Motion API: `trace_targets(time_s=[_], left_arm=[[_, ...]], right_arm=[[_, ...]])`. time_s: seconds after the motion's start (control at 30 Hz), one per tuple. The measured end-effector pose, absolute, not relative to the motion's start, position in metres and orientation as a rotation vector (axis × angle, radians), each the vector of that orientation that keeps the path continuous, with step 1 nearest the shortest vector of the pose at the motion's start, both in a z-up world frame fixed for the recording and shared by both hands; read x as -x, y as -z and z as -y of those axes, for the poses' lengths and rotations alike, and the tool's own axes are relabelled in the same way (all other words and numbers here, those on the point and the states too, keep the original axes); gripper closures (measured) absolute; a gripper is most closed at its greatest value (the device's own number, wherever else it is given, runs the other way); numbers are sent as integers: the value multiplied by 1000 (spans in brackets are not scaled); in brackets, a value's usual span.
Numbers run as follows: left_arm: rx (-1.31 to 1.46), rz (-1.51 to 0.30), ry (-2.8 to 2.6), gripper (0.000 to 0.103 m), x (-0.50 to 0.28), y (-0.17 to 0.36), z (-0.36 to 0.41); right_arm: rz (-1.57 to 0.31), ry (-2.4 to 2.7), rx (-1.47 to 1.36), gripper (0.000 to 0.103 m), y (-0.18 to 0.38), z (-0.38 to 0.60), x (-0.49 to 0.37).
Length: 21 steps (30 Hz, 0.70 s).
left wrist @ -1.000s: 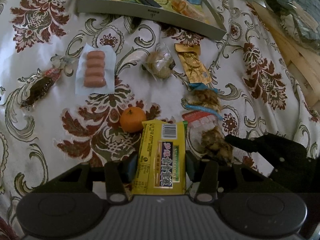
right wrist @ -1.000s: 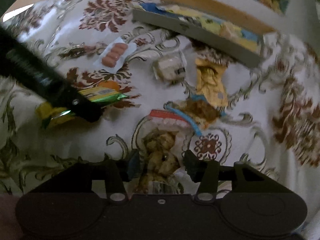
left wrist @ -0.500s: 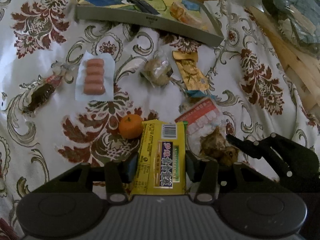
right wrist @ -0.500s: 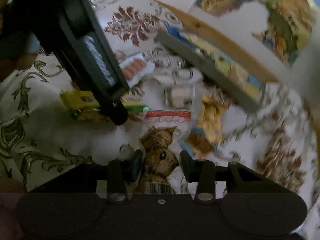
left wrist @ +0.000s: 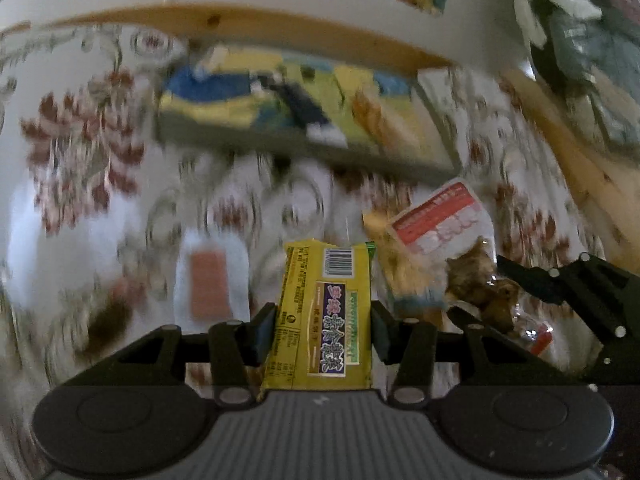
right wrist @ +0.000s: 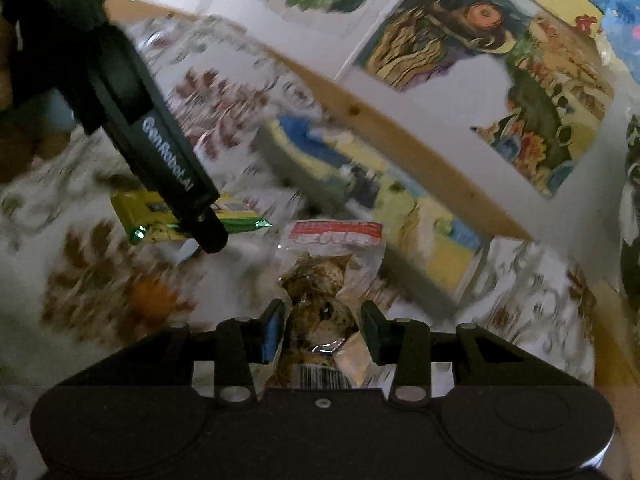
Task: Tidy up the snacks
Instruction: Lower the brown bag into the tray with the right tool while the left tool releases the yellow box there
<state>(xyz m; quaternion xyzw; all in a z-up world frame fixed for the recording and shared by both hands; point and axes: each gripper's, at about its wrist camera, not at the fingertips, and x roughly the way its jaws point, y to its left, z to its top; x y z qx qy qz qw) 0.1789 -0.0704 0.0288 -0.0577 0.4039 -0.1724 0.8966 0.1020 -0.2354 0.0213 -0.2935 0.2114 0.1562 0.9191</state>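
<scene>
Floral-clothed bench (left wrist: pixel 80 184) now lies below both lifted snacks: left gripper (left wrist: pixel 323 322) clamps the yellow foil packet (left wrist: pixel 324 320), right gripper (right wrist: pixel 322 330) the clear brown-snack pouch (right wrist: pixel 324 280), headed toward the far-edge grey tray (left wrist: pixel 280 148).

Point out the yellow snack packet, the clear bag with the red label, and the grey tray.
yellow snack packet (left wrist: pixel 326 312): left wrist view, its printed face.
clear bag with the red label (right wrist: pixel 320 300): right wrist view, brown contents at mid-bag.
grey tray (left wrist: pixel 280 146): left wrist view, near side wall.
</scene>
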Motion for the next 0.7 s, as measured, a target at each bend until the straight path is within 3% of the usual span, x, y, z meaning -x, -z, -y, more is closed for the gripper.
trace_targets(time_s=[0.3,0.7], left_arm=[[147,-721,289,51,-274,-65,73],[174,-667,205,51,-368,-65,69]], right_arm=[[-396,-291,463,60,-58,260,-213],[-431,-259,284,59,-52,248,-317]])
